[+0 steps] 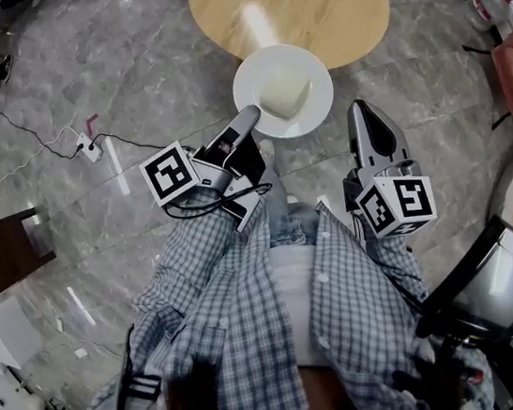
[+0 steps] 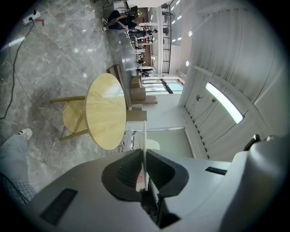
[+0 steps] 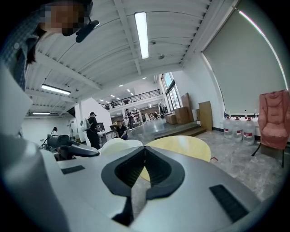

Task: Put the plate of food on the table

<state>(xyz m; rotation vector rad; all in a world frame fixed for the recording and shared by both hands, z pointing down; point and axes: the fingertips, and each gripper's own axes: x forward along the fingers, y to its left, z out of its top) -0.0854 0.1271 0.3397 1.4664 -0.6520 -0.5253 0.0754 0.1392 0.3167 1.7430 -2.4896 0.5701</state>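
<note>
White plate [image 1: 256, 78], pale cream food [image 1: 285, 95], light wood-grain table [image 1: 323, 0] — grey marbled floor [image 1: 126, 85], blue-grey checked shirt [image 1: 221, 289].

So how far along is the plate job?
Done: the plate with its pale food is picked up, rim clamped in the left gripper jaws. In hand: it hangs in the air at the near edge of the round table. Left: set it down and release. The right gripper is shut and empty.
</note>
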